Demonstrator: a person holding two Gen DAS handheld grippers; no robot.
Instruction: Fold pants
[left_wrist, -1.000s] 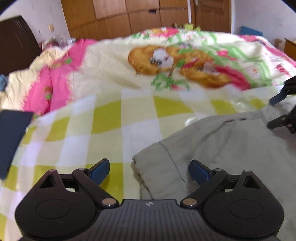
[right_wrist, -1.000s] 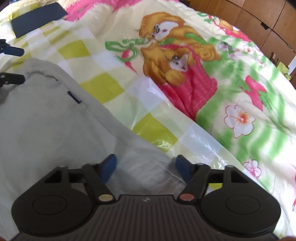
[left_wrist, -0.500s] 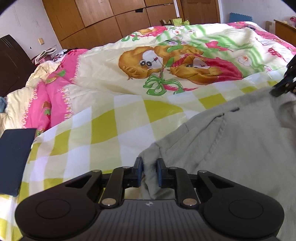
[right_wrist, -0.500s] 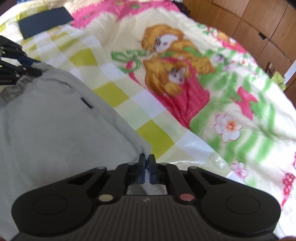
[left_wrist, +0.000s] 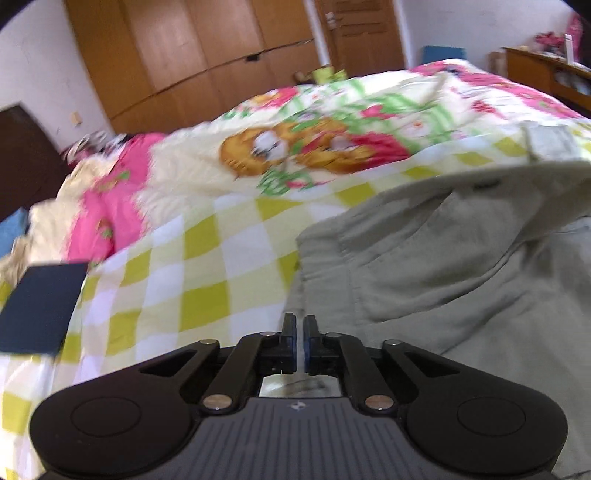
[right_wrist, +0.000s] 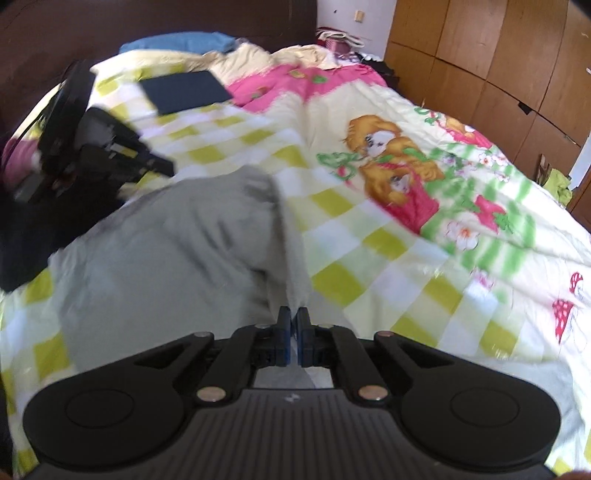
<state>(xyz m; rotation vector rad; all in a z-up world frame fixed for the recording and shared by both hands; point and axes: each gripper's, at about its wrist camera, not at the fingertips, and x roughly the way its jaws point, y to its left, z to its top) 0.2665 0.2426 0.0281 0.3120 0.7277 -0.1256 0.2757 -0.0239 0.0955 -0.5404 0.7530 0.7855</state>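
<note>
Both the left gripper (left_wrist: 299, 334) and right gripper (right_wrist: 293, 328) pinch the soft, limp grey-green cotton pants (left_wrist: 443, 266) at opposite edges; light cloth, sagging between.

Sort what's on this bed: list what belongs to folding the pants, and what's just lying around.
Belongs to the job:
grey pants
left gripper, jaws shut on the pants
right gripper, jaws shut on the pants

Lying about:
dark blue flat item
blue cloth
cartoon quilt
</note>
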